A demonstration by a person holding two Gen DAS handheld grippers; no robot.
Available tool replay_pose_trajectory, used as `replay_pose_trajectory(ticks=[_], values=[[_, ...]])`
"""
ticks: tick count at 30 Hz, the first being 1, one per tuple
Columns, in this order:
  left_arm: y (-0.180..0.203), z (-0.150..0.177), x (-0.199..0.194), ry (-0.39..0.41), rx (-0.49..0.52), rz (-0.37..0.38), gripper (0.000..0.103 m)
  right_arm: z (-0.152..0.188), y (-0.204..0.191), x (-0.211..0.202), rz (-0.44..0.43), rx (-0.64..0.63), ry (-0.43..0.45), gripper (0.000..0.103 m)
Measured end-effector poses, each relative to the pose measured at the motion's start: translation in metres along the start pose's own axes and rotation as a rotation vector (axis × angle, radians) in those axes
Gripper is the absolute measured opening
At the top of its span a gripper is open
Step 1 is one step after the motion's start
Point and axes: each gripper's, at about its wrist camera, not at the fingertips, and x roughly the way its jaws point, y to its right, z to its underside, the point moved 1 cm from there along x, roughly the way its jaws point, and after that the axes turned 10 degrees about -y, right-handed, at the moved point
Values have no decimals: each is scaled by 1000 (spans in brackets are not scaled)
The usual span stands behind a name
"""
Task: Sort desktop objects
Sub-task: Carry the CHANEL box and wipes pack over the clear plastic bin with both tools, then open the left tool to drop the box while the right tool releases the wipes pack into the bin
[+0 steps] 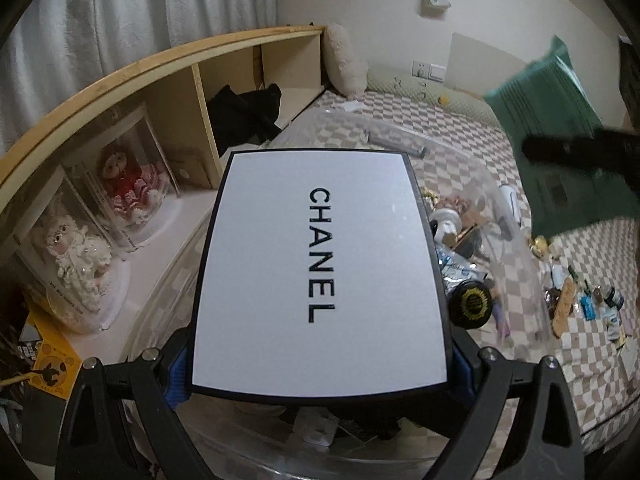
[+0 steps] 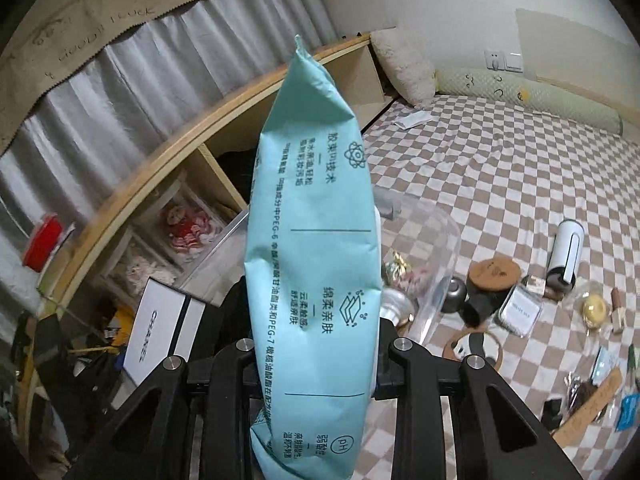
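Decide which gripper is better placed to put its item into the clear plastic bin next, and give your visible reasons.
Probably the left. The left gripper holds the white box right beside the clear bin. The right gripper holds the teal pack higher and further back.

Reading "CHANEL" in black capitals, running lengthwise down the white lid of the black-edged box (image 1: 320, 268) sitting between the left jaws. Showing the same word, small, on that box (image 2: 160, 334) left of the right jaws in the right wrist view. Carrying printed Chinese text in dark lines along the teal pack (image 2: 316, 248) standing between the right jaws: "PEG-6" and "PEG-7" legible in one line, "pH" in a circle close to the jaws, an atom sign farther out, a stacked-sheets sign midway. Bearing gold lettering too small to read on the black round lid (image 1: 472, 304) right of the left jaws.
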Motion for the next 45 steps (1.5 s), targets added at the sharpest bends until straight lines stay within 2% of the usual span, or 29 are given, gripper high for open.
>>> replay_pose_trajectory(ticks=[7, 15, 23, 28, 30, 34, 38, 42, 45], values=[[-4, 4, 7, -36, -2, 0, 97, -20, 6, 18, 51, -4, -15, 31], [-1, 10, -1, -28, -5, -25, 98, -29, 10, 48, 85, -6, -69, 31], [4, 15, -22, 0, 20, -38, 98, -33, 17, 90, 195, -12, -165, 31], [8, 16, -32, 29, 46, -47, 98, -37, 24, 102, 266, -20, -169, 34], [8, 14, -39, 47, 45, -47, 98, -39, 23, 98, 254, -25, -154, 38], [8, 8, -50, 80, 46, -48, 98, -43, 24, 78, 209, -10, -84, 38], [7, 5, -48, 77, 47, -56, 98, -46, 24, 56, 174, 5, -23, 38], [6, 7, -41, 62, 41, -52, 98, -48, 27, 46, 182, 21, 2, 35], [7, 8, -37, 55, 41, -52, 98, -48, 30, 50, 174, 25, -22, 33]])
